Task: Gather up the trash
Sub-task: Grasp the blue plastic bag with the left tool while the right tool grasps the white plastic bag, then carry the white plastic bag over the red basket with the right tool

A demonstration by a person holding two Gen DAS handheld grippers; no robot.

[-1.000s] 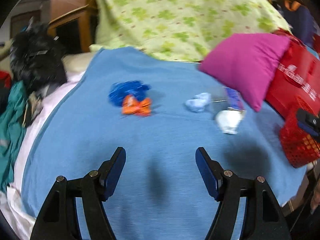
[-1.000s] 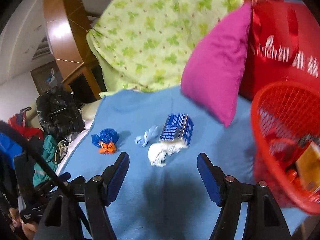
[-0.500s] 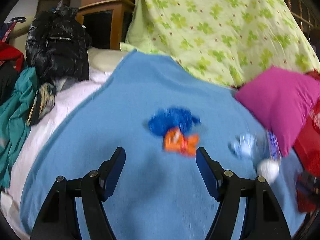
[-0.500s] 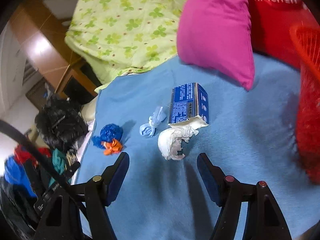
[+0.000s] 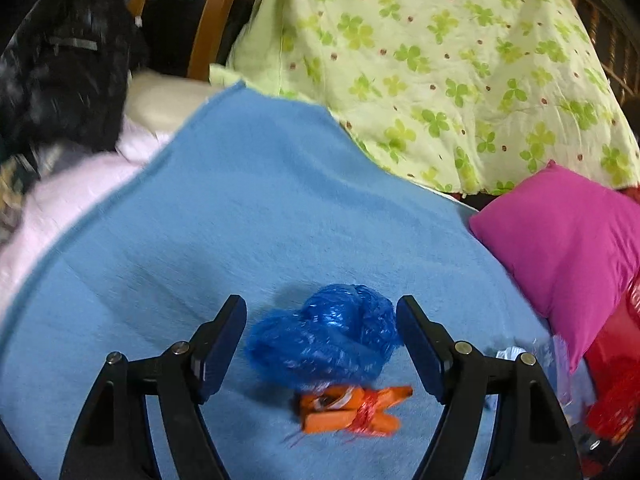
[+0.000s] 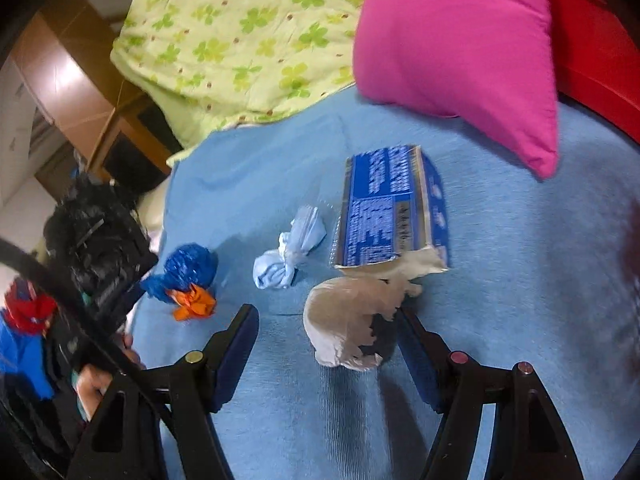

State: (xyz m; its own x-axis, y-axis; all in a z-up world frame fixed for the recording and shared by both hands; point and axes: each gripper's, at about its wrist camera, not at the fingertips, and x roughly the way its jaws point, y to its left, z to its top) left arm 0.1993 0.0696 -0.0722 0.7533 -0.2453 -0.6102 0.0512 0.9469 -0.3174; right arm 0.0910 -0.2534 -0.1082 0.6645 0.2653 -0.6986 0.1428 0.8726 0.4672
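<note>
A crumpled blue plastic bag (image 5: 325, 334) lies on the blue blanket (image 5: 240, 220) with an orange wrapper (image 5: 352, 404) just in front of it. My left gripper (image 5: 320, 336) is open, its jaws on either side of the blue bag. In the right wrist view the blue bag (image 6: 188, 268) and orange wrapper (image 6: 194, 304) lie at left, a knotted pale blue bag (image 6: 288, 256) in the middle, and a blue box (image 6: 392, 216) with a crumpled white wad (image 6: 348, 328) at its open end. My right gripper (image 6: 326, 340) is open, the white wad between its jaws.
A magenta pillow (image 5: 568, 240) and a green clover quilt (image 5: 440, 60) lie at the back. A red bag (image 6: 592, 40) stands at the right, red mesh (image 5: 612, 408) at the left view's right edge. A black jacket (image 5: 68, 80) lies left of the blanket.
Both grippers moved forward and down. The blue bag now sits between the left jaws, and the white wad between the right jaws. The red basket left the right view.
</note>
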